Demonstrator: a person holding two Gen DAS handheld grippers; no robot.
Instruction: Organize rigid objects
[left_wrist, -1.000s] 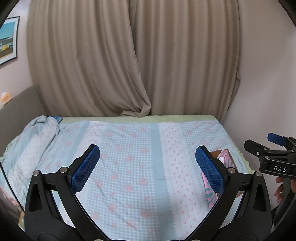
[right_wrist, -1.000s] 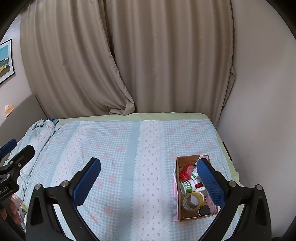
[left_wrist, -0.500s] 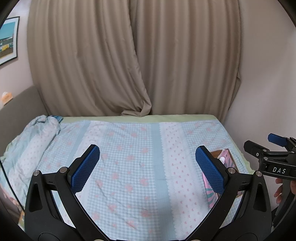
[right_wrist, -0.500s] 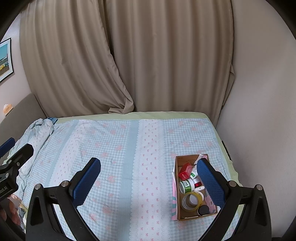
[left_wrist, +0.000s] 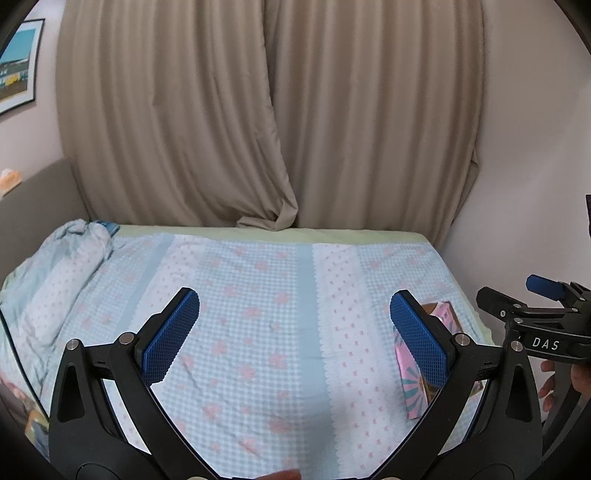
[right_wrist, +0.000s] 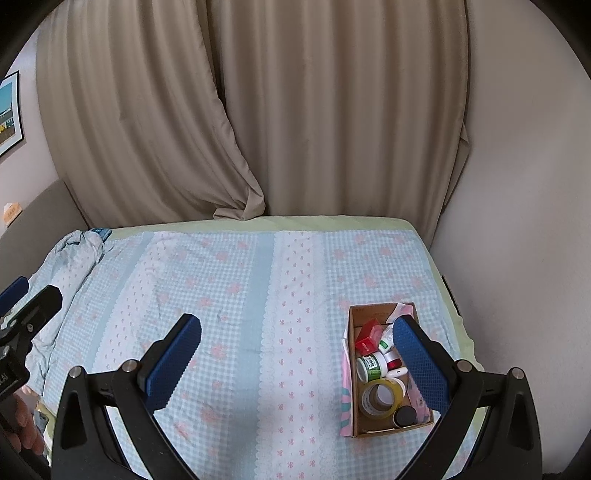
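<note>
A cardboard box (right_wrist: 352, 373) with pink patterned sides lies on the bed at the right. It holds a red box (right_wrist: 367, 336), a green-labelled white jar (right_wrist: 372, 366), a roll of yellow tape (right_wrist: 382, 398), a black cap (right_wrist: 405, 415) and other small items. In the left wrist view only its pink side (left_wrist: 410, 384) shows behind my right finger. My left gripper (left_wrist: 294, 334) is open and empty above the bedspread. My right gripper (right_wrist: 297, 354) is open and empty, its right finger (right_wrist: 419, 363) over the box.
The bed (right_wrist: 240, 295) has a blue checked spread with pink flowers. A bunched blanket (right_wrist: 74, 258) lies at the left. Beige curtains (right_wrist: 258, 110) hang behind the bed, a wall stands to the right, a framed picture (left_wrist: 18, 66) hangs at the left.
Both grippers have drifted slightly; the view of the bed and box has shifted a little. Nothing was taken hold of or let go.
</note>
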